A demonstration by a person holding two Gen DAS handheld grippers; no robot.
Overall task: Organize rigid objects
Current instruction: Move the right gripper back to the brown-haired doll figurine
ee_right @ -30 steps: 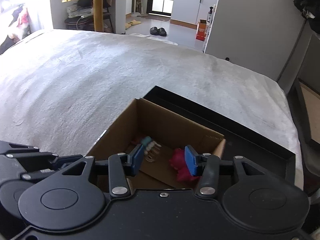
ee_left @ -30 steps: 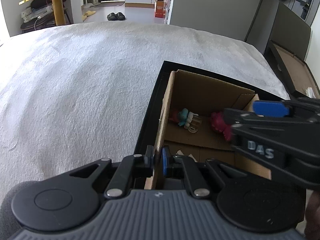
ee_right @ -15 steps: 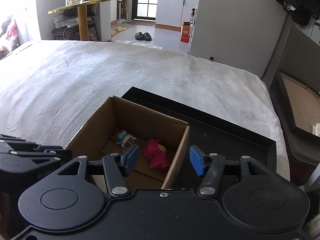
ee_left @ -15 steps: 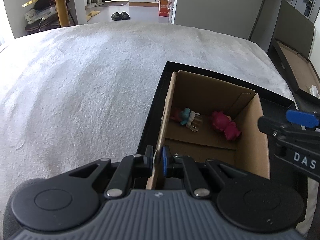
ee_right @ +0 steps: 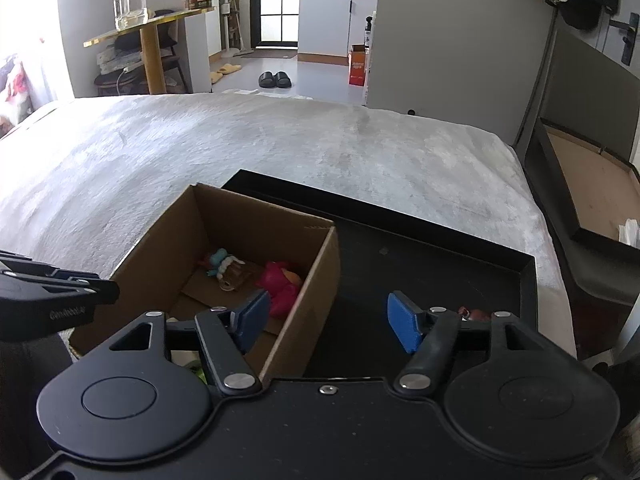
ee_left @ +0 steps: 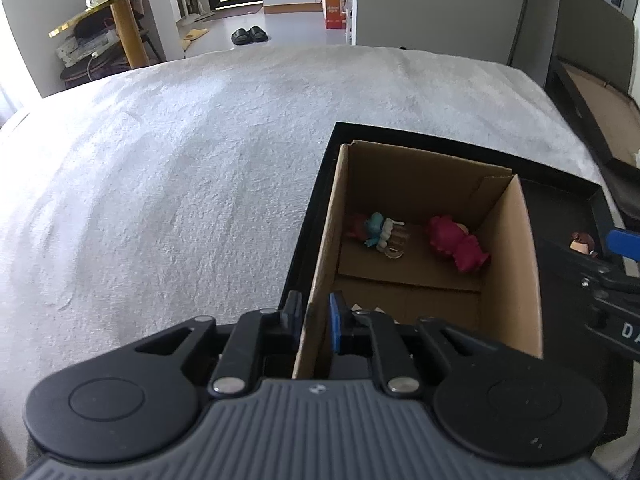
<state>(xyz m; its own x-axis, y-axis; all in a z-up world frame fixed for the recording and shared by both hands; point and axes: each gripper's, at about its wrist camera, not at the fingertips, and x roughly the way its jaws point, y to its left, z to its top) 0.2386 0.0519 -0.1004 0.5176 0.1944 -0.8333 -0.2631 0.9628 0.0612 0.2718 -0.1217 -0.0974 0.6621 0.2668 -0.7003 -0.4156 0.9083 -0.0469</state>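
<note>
An open cardboard box stands in the left part of a black tray on a white bedcover. On its floor lie a teal-and-pink figure and a magenta figure. A small brown-haired figure lies on the tray to the right of the box. My left gripper straddles the box's left wall; its jaws are opening, with a small gap to the wall. My right gripper is open and still opening, with the box's right wall loosely between its fingers. Neither pad touches that wall.
The bedcover spreads wide to the left and behind the tray. A second black-edged box with a brown inside stands off the bed at the right. Beyond the bed are a gold table with a glass jar and slippers on the floor.
My right gripper has slid to the right, from over the box's inside to astride its right wall, and its jaws have widened. My left gripper's pads have parted from the left wall.
</note>
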